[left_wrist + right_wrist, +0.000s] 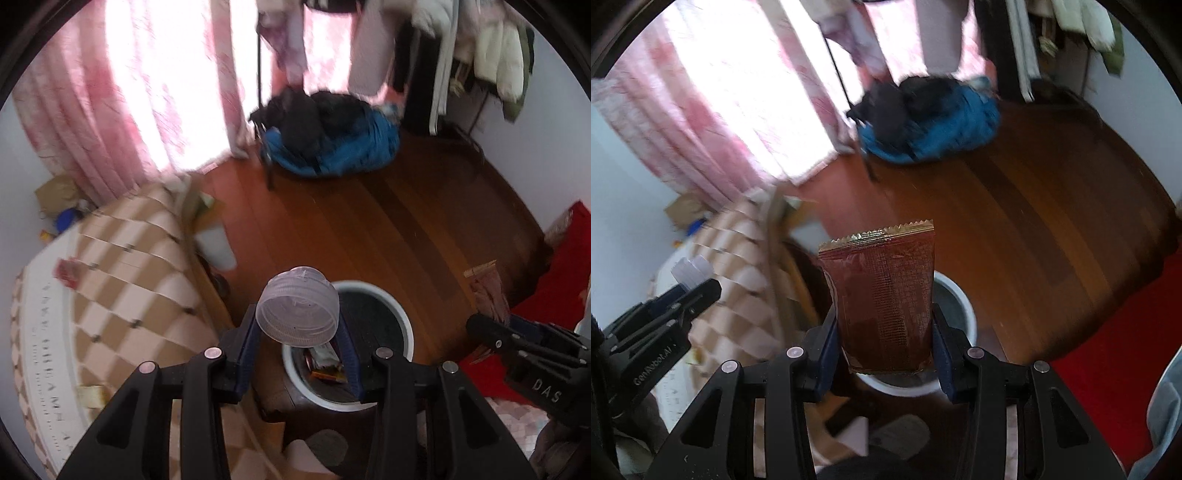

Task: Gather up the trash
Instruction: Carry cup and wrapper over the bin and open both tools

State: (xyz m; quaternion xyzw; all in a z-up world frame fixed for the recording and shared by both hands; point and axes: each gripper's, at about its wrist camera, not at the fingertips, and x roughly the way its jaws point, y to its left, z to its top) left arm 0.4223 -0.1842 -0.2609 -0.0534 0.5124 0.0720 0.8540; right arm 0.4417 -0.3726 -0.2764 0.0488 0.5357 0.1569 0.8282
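My left gripper [298, 328] is shut on a clear plastic cup [298, 308], held on its side above a white round trash bin [404, 321] that stands on the wooden floor. Wrappers [325, 363] lie inside the bin. My right gripper [884, 332] is shut on a dark red snack wrapper [882, 295] with a gold serrated edge, upright between the pads, over the same bin [967, 306]. The right gripper [524, 347] shows at the right of the left wrist view. In the right wrist view the left gripper [665, 314] appears at the left.
A bed with a brown and cream checked cover [122, 280] lies at the left. A blue and black pile of clothes [332, 136] sits on the floor by the pink curtains [122, 110]. A red cloth [554, 280] lies at the right. Slippers [314, 450] lie below the bin.
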